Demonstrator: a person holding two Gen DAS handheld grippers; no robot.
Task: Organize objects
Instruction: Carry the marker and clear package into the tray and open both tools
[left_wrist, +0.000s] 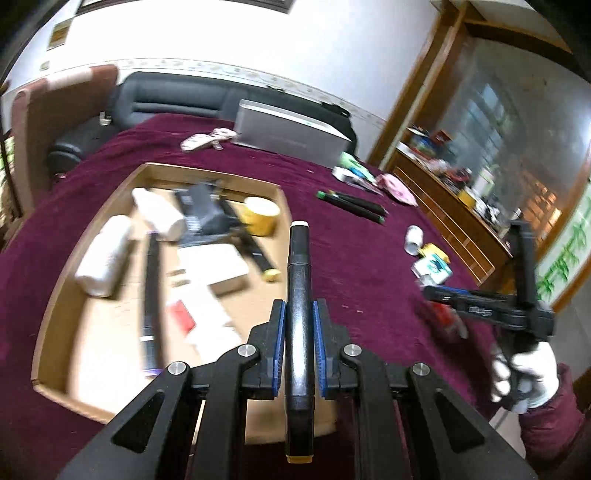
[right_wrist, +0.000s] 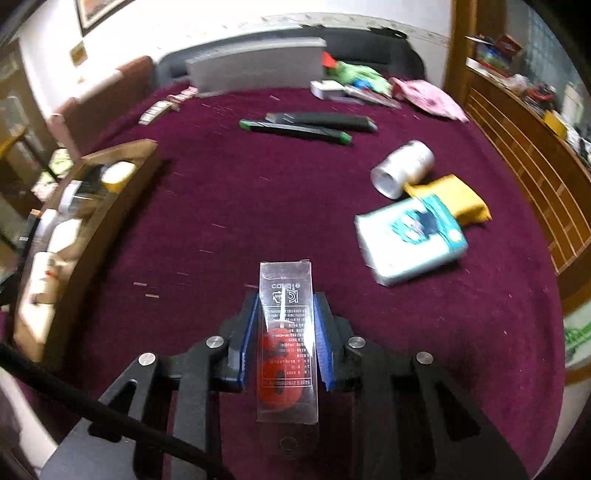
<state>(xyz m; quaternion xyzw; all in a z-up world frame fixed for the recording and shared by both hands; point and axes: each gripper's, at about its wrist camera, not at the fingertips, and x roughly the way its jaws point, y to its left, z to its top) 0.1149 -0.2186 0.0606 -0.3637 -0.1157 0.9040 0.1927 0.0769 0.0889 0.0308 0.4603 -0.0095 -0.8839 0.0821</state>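
meanwhile, over a maroon tablecloth (right_wrist: 258, 206): left gripper (left_wrist: 299, 321) clamped on a black marker (left_wrist: 299, 295), pale cap forward, long axis running straight out along the fingers and hanging above the near right edge of an open cardboard box (left_wrist: 55, 295); box lying ahead and to the left, already crowded with white bottles (left_wrist: 105, 254), a yellow tub (left_wrist: 260, 214) and other blurred pieces. right gripper (right_wrist: 284, 325) closed around a clear plastic packet (right_wrist: 286, 339) with a red shape inside, also lengthwise along the fingers, held above bare cloth with the box well off to its left. left hand judged nearer the box, so likely first to drop its load. waiting on the cloth: two more markers (right_wrist: 295, 125) side by side, a silver can (right_wrist: 402, 168) on its side, a teal-and-white packet (right_wrist: 410, 240)
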